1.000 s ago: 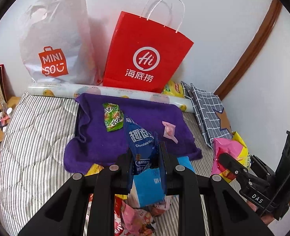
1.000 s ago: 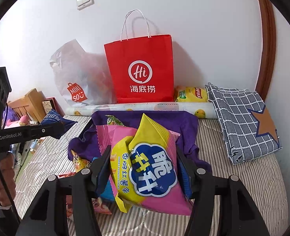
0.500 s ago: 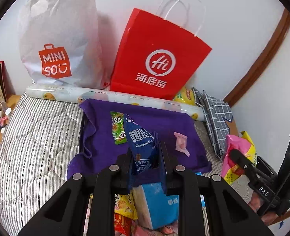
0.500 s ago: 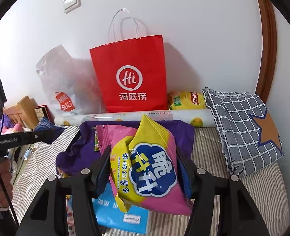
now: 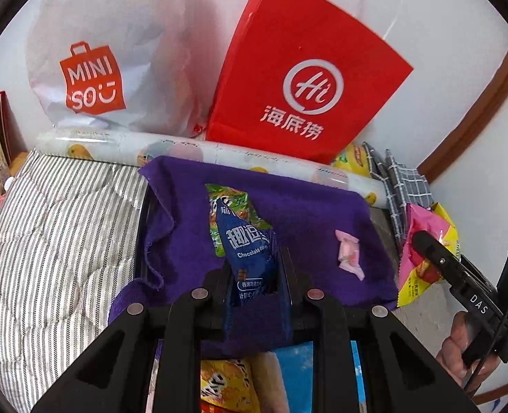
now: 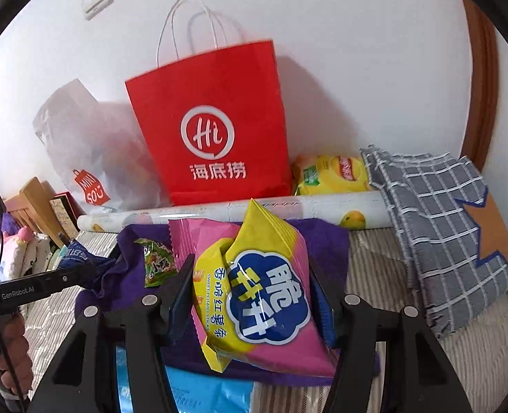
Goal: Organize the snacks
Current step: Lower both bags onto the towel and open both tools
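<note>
My left gripper (image 5: pixel 252 275) is shut on a blue chocolate snack packet (image 5: pixel 247 244) and holds it over the purple cloth (image 5: pixel 298 213). A green snack packet (image 5: pixel 231 199) and a small pink candy (image 5: pixel 348 253) lie on that cloth. My right gripper (image 6: pixel 250 296) is shut on a pink and yellow sweet potato stick bag (image 6: pixel 254 292), held above the cloth's near edge (image 6: pixel 326 241). The right gripper (image 5: pixel 436 258) with its bag shows at the right of the left wrist view; the left gripper (image 6: pixel 82 268) shows at the left of the right wrist view.
A red paper bag (image 5: pixel 302 79) and a white Miniso plastic bag (image 5: pixel 95 62) lean on the wall behind a patterned roll (image 5: pixel 219 151). A yellow packet (image 6: pixel 333 172) and a folded checked cloth (image 6: pixel 439 216) lie at the right. More snacks (image 6: pixel 198 392) lie near me on the striped mattress (image 5: pixel 54 234).
Both grippers have moved forward toward the purple cloth and the bags, each still holding its packet. The loose snack pile has slid toward the lower edge of both views.
</note>
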